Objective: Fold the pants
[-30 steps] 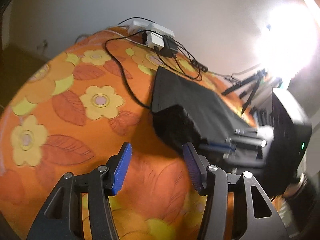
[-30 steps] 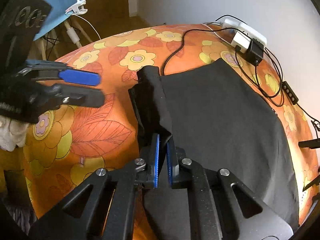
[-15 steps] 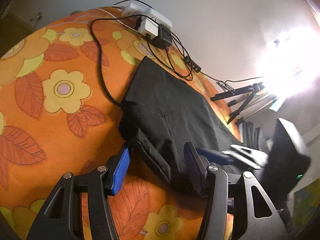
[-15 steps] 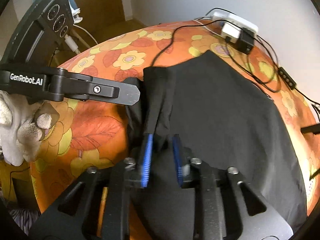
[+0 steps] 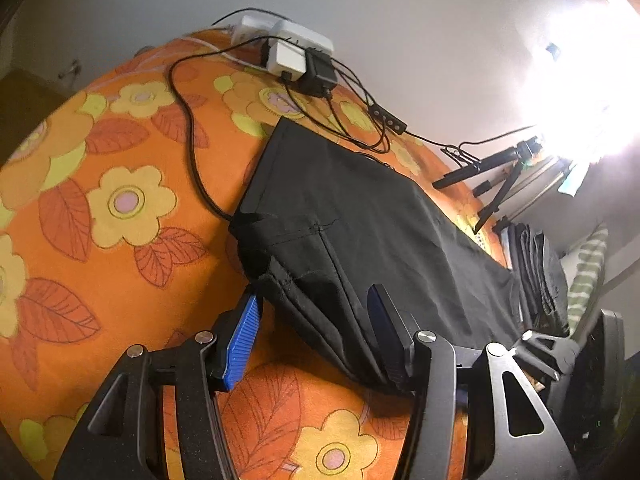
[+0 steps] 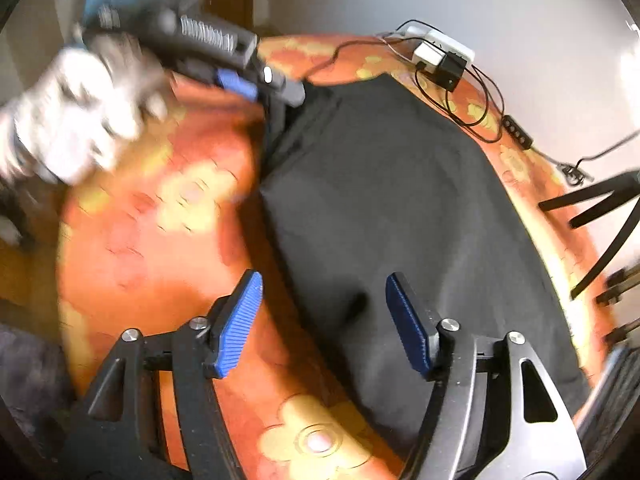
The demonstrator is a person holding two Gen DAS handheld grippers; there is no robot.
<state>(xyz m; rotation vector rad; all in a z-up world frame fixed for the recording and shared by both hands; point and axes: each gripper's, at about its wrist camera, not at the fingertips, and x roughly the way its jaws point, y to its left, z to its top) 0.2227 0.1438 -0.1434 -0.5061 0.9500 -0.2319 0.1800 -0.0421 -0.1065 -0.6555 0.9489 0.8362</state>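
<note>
Black pants lie folded flat on the orange flowered bedspread. My left gripper is open, and the pants' near corner with its layered edge lies between its blue pads, which stand clear of the cloth. My right gripper hangs open above the near edge of the pants with nothing held. In the right wrist view the left gripper is a blur at the pants' far left corner, held by a white-gloved hand.
A white power strip with a black adapter and loose cables lie at the far edge of the bed, next to the pants. Black tripod legs and a stack of dark folded clothes stand to the right.
The right gripper opened, let go of the raised pants fold and drew back along the cloth. The fold now lies flat. The left gripper closed in on the pants' corner.
</note>
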